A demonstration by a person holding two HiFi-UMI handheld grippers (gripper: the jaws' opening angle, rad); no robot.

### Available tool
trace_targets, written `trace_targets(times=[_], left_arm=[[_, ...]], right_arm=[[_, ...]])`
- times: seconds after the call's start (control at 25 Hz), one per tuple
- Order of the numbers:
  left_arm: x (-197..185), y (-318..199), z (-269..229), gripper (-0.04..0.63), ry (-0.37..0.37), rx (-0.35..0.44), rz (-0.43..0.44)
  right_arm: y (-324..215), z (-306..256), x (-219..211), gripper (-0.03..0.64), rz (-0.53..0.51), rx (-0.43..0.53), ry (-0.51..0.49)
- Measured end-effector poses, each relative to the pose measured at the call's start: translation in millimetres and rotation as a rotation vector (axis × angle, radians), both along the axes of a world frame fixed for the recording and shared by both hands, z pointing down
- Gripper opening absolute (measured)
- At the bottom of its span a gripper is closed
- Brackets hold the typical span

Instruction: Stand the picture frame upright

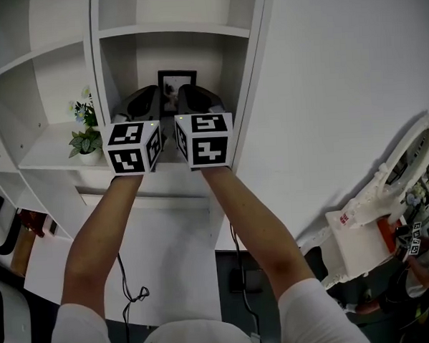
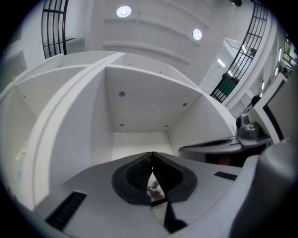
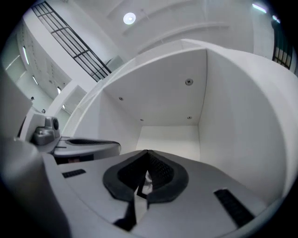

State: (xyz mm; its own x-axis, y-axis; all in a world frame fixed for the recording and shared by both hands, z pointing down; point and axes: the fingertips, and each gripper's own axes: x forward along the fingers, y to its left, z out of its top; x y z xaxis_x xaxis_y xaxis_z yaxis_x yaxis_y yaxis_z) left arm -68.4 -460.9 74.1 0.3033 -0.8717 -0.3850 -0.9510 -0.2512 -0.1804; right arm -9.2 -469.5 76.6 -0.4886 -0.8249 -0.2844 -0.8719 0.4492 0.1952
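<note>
A small black picture frame (image 1: 174, 82) stands upright at the back of a white shelf cubby (image 1: 216, 63). Side by side in front of it are my left gripper (image 1: 156, 91) and right gripper (image 1: 184, 90), both pointing into the cubby. In the left gripper view the left gripper's (image 2: 152, 155) dark pads meet at the tips, with nothing between them. A sliver of the picture frame (image 2: 154, 189) shows beyond, through the gap below the tips. The right gripper (image 3: 147, 152) is shut the same way, and a bit of the picture frame (image 3: 145, 185) shows past it.
A small potted plant (image 1: 87, 141) with flowers stands in the cubby to the left. The cubby's side wall (image 3: 242, 121) lies close on the right. An ornate white mirror frame (image 1: 387, 187) leans low at the right. Cables (image 1: 135, 293) lie on the floor below.
</note>
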Motion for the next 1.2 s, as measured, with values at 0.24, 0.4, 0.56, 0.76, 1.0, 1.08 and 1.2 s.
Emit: trace_targets(times=[0.24, 0.4, 0.56, 0.76, 1.0, 1.08, 1.2], left_arm=[[1, 72, 2, 0.018, -0.074, 0.092, 0.029], [-8, 111, 21, 0.018, -0.092, 0.11, 0.046], [-16, 146, 46, 0.018, -0.074, 0.116, 0.077], [-19, 176, 94, 0.018, -0.123, 0.098, 0.083], [-23, 202, 142, 0.018, -0.124, 0.036, 0.096], [-25, 211, 155, 0.018, -0.12, 0.017, 0.098], [-32, 220, 177, 0.018, -0.111, -0.026, 0.091]], right_arm=[[67, 6, 5, 0.008, -0.061, 0.07, -0.028], [110, 26, 8, 0.008, -0.083, 0.081, -0.042], [146, 54, 20, 0.008, -0.091, 0.046, -0.094], [179, 103, 40, 0.008, -0.066, -0.021, -0.098], [216, 160, 75, 0.008, 0.005, -0.084, -0.076], [228, 176, 88, 0.008, 0.041, -0.097, -0.058], [241, 194, 100, 0.008, 0.082, -0.099, -0.016]])
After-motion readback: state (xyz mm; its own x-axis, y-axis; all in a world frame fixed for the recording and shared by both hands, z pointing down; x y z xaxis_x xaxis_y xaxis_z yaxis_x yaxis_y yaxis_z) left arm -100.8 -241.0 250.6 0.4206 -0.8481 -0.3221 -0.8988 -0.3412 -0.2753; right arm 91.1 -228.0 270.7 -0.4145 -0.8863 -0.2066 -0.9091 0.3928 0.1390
